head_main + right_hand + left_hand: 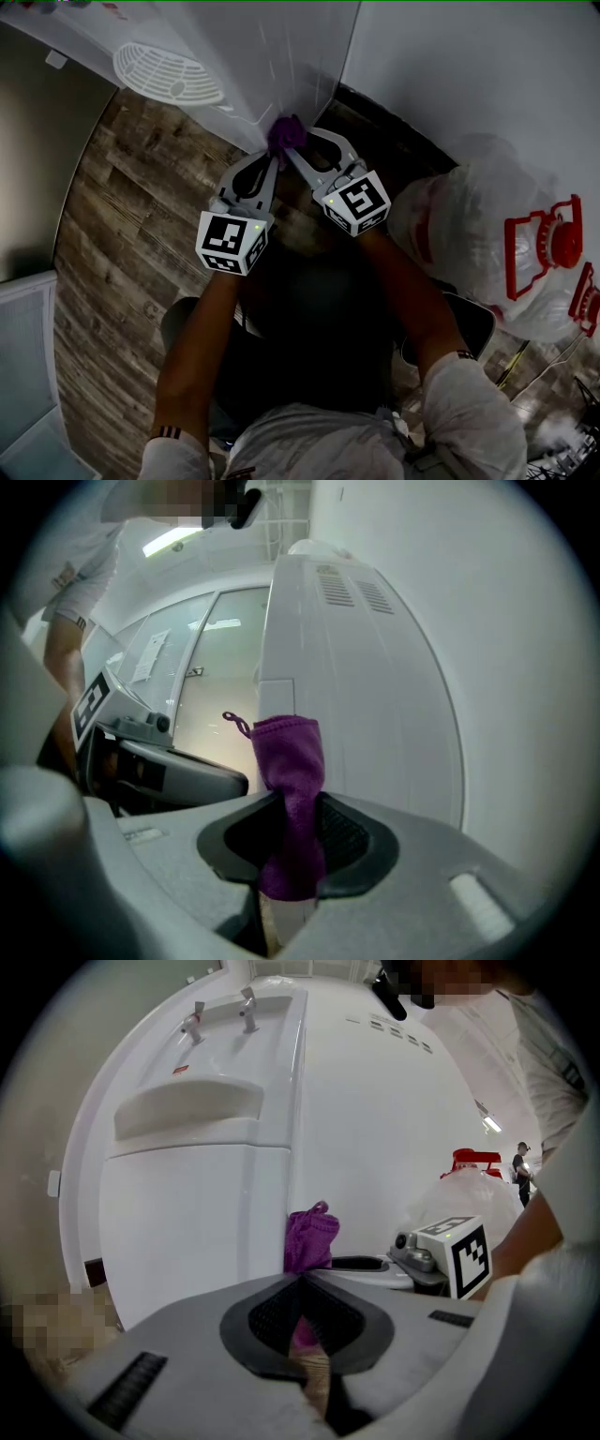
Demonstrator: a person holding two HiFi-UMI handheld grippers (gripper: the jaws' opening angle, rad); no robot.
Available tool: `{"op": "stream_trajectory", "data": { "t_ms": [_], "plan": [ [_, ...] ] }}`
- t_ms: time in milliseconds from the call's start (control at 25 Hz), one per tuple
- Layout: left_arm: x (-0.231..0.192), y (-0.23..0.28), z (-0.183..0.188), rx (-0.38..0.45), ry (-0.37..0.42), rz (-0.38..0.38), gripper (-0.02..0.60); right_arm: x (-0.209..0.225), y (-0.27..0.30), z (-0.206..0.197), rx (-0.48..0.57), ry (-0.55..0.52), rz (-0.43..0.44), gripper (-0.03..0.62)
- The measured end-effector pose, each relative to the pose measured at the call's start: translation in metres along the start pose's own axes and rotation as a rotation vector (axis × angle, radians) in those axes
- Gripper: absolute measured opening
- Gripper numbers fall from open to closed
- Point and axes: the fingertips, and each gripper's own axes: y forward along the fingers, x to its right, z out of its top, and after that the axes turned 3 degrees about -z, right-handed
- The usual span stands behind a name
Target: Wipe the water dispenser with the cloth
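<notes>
The white water dispenser (253, 52) fills the top of the head view, its round drip grill (169, 73) facing me. A purple cloth (286, 133) is pressed to the dispenser's lower front corner. Both grippers meet on it from below. My right gripper (293, 153) is shut on the cloth (292, 761), which stands up from the jaws against the dispenser's side panel (366, 677). My left gripper (274, 161) is shut too, with cloth (312, 1237) rising past its tips (302, 1281) and purple showing in the gap. The taps (220, 1014) show at upper left.
Large water bottles in plastic wrap with red handles (539, 248) lie on the floor to the right. A white wall (469, 66) runs behind them. Wood-plank floor (122, 216) spreads left, and a pale panel (23, 366) stands at the lower left.
</notes>
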Motion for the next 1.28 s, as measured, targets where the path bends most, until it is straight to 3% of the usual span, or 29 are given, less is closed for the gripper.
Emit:
{"op": "stream_trajectory", "data": {
  "t_ms": [640, 1280],
  "plan": [
    [0.015, 0.014, -0.042, -0.065, -0.022, -0.041, -0.002, 0.141, 0.022, -0.059, -0.089, 0.086, -0.269, 0.106],
    [0.010, 0.012, -0.056, -0.068, -0.023, -0.025, -0.002, 0.214, 0.026, -0.092, -0.197, 0.048, -0.426, 0.106]
  ]
}}
